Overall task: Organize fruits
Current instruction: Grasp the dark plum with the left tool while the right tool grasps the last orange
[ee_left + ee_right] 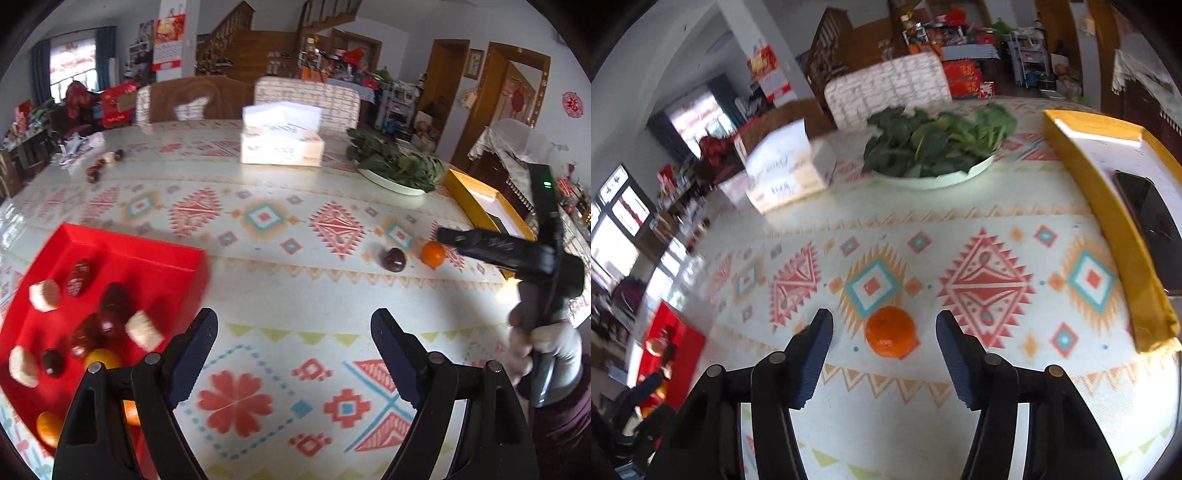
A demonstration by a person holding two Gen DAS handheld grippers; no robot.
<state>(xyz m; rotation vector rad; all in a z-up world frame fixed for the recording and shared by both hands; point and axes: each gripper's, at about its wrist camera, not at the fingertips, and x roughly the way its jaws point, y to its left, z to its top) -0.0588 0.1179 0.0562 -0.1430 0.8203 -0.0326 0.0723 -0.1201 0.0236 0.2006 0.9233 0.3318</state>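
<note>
While its jaws stand parted with nothing touching the pads, the right gripper [884, 347] frames an orange [891, 331] that sits on the patterned tablecloth [960, 229] between the two fingertips, clear of both. No earlier view is at hand, so only that open stance can be told. At twelve o'clock from the orange, well apart, a pale plate [934, 181] carries dark leafy greens [934, 142]. At ten o'clock stands a tissue box [783, 166], blurred. At two to three o'clock a yellow tray [1108, 218] lies along the table edge, with a dark phone-like slab [1152, 218] inside it. Far off at eight o'clock, a red tray [683, 343] shows at the cloth's edge.

The left gripper [294, 343] hangs over bare cloth with its jaws wide and empty. At nine o'clock from it, the red tray [162, 266] holds several dark red fruits [114, 302], pale blocks [44, 295] and small oranges [48, 428]; motion blur softens them. At one o'clock, near each other on the cloth, lie a dark plum-like fruit [394, 259] and the orange [433, 254], the right gripper's black finger [480, 243] just beside the orange. A person's hand [532, 339] grips that tool's handle at three o'clock.
</note>
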